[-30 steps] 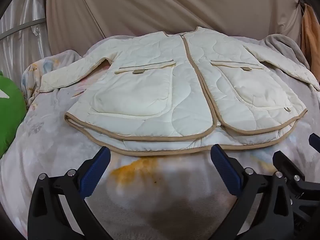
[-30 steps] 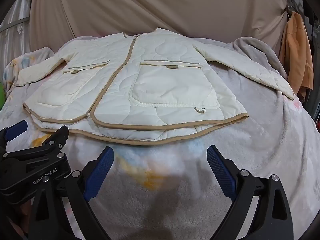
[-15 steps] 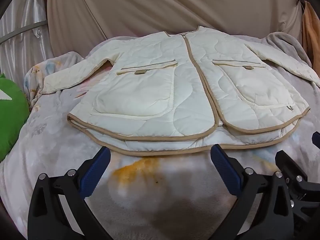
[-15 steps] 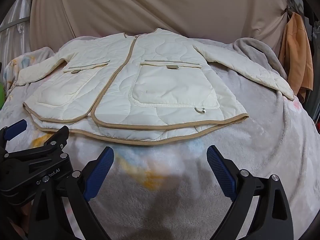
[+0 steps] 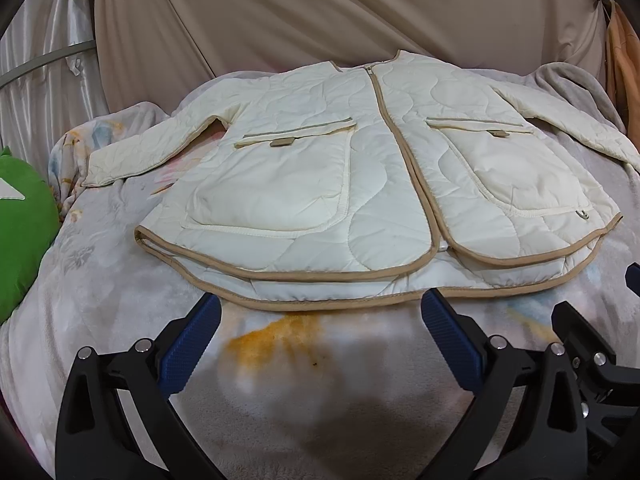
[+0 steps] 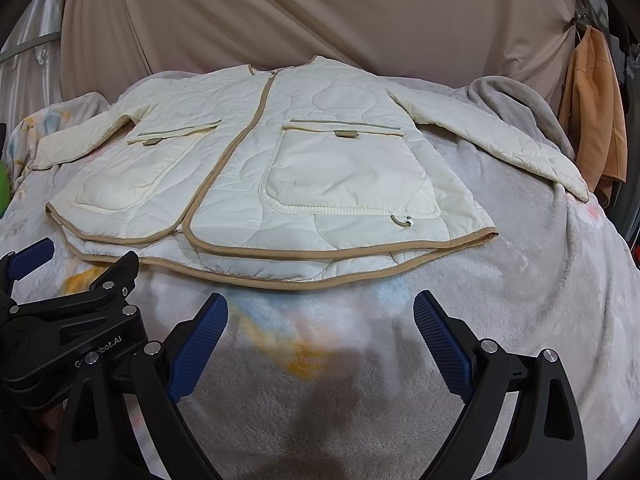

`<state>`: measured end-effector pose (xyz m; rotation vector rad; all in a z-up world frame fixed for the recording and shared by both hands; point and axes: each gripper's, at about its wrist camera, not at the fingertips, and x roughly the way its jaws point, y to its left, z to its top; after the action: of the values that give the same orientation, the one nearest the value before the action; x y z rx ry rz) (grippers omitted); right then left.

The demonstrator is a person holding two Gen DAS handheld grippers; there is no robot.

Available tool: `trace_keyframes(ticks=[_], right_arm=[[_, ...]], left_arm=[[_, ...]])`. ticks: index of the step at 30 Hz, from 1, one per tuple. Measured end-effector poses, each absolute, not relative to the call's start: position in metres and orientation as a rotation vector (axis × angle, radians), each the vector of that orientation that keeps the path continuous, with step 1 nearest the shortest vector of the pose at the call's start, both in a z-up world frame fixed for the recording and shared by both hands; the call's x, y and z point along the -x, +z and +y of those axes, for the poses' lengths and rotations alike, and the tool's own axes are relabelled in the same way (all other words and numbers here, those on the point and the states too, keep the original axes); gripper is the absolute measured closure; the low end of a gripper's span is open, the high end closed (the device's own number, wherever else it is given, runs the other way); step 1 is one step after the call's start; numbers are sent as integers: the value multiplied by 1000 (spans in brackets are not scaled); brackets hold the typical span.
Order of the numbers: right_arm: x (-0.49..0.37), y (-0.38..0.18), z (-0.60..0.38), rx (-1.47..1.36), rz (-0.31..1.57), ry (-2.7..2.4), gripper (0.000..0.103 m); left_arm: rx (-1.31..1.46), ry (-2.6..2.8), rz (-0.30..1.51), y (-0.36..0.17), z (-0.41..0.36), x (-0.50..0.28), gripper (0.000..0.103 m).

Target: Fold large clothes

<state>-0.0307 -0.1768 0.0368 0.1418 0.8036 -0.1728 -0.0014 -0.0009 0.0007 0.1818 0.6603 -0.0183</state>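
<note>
Where it lies: the jacket (image 5: pixel 360 184) is spread flat, front up, on the blanket (image 5: pixel 100 280), with the collar at the far side and the hem nearest the cameras.
Jacket: cream quilted fabric with tan binding is noted; the front is closed; two large patch pockets are seen.
Sleeves: both are extended outward to either side.
Left gripper (image 5: pixel 320 344): it is held above the blanket just short of the hem, with jaws spread wide and nothing between them.
Right gripper (image 6: pixel 320 344): it is likewise spread apart and empty, just beside the left one.
Blanket: a pale plush cover with faded coloured print is recorded.
Surroundings: a green cushion (image 5: pixel 20 232) is at the left edge; an orange garment (image 6: pixel 592 120) is hung at the right; a beige curtain (image 6: pixel 320 12) is behind.
</note>
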Motion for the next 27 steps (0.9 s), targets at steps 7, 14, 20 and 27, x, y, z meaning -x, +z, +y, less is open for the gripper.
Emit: trace_keyframes(ticks=[7, 14, 20, 27], right_arm=[[31, 37, -177, -141, 804, -173, 11], [29, 34, -178, -143, 809, -167, 11], [29, 33, -176, -144, 812, -167, 11], [27, 34, -176, -144, 814, -166, 11]], left_arm=[[-183, -16, 658, -2, -1, 1, 5], [-185, -10, 663, -3, 2, 0, 5], [-188, -9, 664, -3, 1, 0, 5], [-190, -7, 668, -3, 2, 0, 6]])
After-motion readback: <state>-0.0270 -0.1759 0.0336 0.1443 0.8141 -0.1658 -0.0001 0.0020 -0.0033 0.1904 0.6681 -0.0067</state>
